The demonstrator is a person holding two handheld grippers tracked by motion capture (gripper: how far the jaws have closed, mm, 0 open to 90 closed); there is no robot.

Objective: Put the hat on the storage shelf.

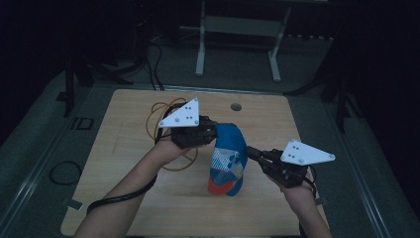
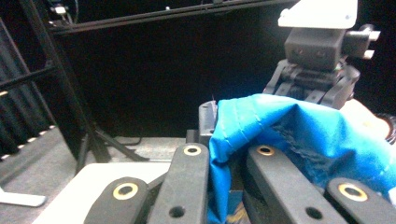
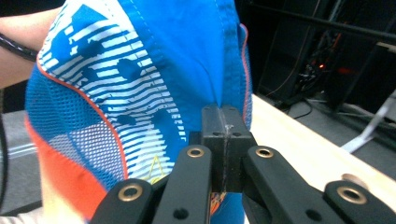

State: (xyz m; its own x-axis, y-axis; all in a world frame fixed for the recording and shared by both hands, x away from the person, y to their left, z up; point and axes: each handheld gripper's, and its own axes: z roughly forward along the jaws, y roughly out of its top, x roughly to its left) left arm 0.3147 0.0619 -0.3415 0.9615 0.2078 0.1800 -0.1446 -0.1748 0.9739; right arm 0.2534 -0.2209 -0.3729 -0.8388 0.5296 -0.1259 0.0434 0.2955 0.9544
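Observation:
A blue garment [image 1: 229, 158] with a white striped print, mesh panels and orange trim hangs above the wooden table [image 1: 129, 198]. My left gripper [image 1: 214, 134] is shut on its upper left edge; in the left gripper view the blue cloth [image 2: 299, 135] bunches between the jaws of the left gripper [image 2: 218, 122]. From the right side my right gripper [image 1: 250, 151] is shut on the garment's side seam. In the right gripper view the fabric [image 3: 140, 79] puckers at the closed tips of the right gripper [image 3: 224, 122]. The right gripper's body [image 2: 320, 56] also appears beyond the cloth.
An orange cord loop [image 1: 166, 111] lies on the table behind my left hand. A round hole [image 1: 236, 106] sits near the table's far edge. White stand legs [image 1: 200, 49] rise beyond the table. A black cable loop [image 1: 64, 173] lies on the floor at left.

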